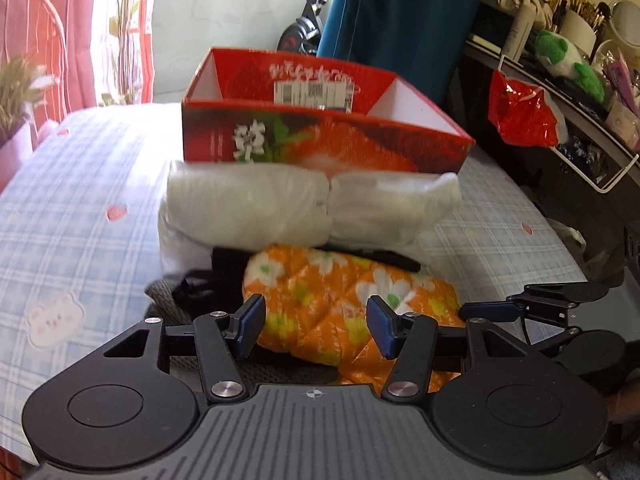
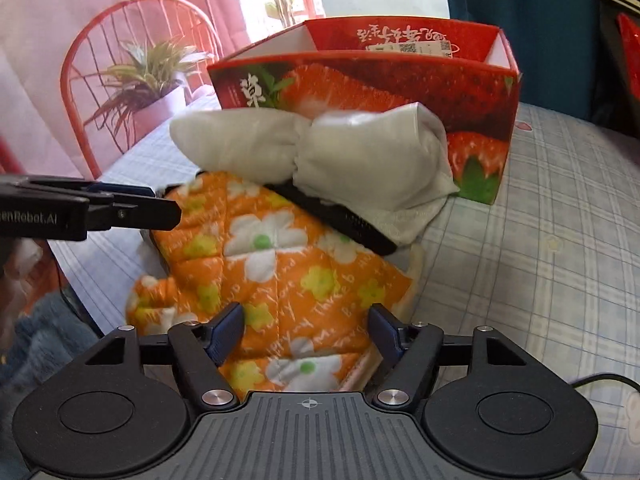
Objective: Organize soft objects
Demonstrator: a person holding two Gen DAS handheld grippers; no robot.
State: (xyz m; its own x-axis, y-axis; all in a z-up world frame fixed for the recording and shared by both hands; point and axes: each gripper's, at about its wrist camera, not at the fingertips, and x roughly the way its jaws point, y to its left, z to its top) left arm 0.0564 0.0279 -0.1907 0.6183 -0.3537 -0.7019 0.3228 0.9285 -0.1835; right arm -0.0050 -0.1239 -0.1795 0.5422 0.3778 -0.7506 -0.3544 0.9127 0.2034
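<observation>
Left wrist view first: the left gripper [image 1: 316, 326] hangs over the orange floral quilted cloth [image 1: 340, 300], jaws apart, nothing between the pads. They straddle the cloth's near end, and I cannot tell whether they touch it.

Over to the right wrist view: the right gripper [image 2: 306, 334] has its jaws apart too, above the same cloth's near edge, with the fabric showing between the fingers but not pinched. So both tools look lined up for a two-handed lift, one at each end of the near side. That is my reading, not a certainty.

Where is everything? The soft things sit piled on the checked blue bed cover [image 2: 560, 220], right up against the front wall of the red strawberry box [image 2: 360, 80]. The box stands open-topped behind the pile, probably the place they are meant to go.

Now the count. One orange cloth at the front. One white bundle [image 2: 320, 148], pinched at the middle into two lobes, leaning on the box. One dark strap-like item [image 2: 340, 220] wedged between them. A grey piece [image 1: 160, 292] peeks out under the pile's left side. One box, two grippers.
</observation>
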